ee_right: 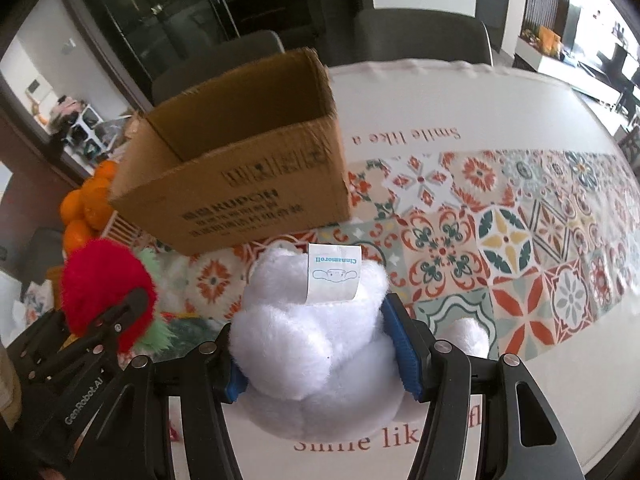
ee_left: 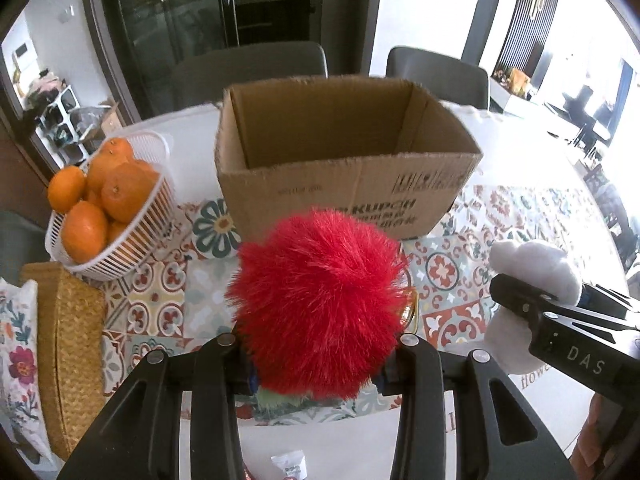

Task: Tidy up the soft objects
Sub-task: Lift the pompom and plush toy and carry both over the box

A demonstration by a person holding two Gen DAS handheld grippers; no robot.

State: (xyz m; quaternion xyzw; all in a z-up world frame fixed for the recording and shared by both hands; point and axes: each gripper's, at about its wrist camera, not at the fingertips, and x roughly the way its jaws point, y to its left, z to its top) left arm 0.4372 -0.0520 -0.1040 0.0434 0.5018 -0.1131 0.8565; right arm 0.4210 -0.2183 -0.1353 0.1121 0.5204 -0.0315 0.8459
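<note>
- While both toys hang clear of the counter, the left gripper is clenched on the red puff, fingers buried in fur on either side, just short of the box.
- Over to the right gripper: blue pads squeezing the white plush around its middle, label tag sticking up on top, the box ahead and to the left.
- Both look feather-light and squashy. I'd say no risk of breakage, and a firm pinch only dents the stuffing.
- The puff is mostly long fur, so a hold on the fluff alone could slide; the bite wants to sit on the core, as it seems to here. A green tuft shows beside it.
- The plush bulges out around the pads, with a lobe poking out to the right. A grip on the fat middle reads as secure; a limb or the tag would let it swing.
- The box is open-topped and looks empty from here, thin cardboard, probably light enough to shift if bumped. A drop from above should suit soft things fine.
- Oranges in a basket sit left of the box, out of the way.
</note>
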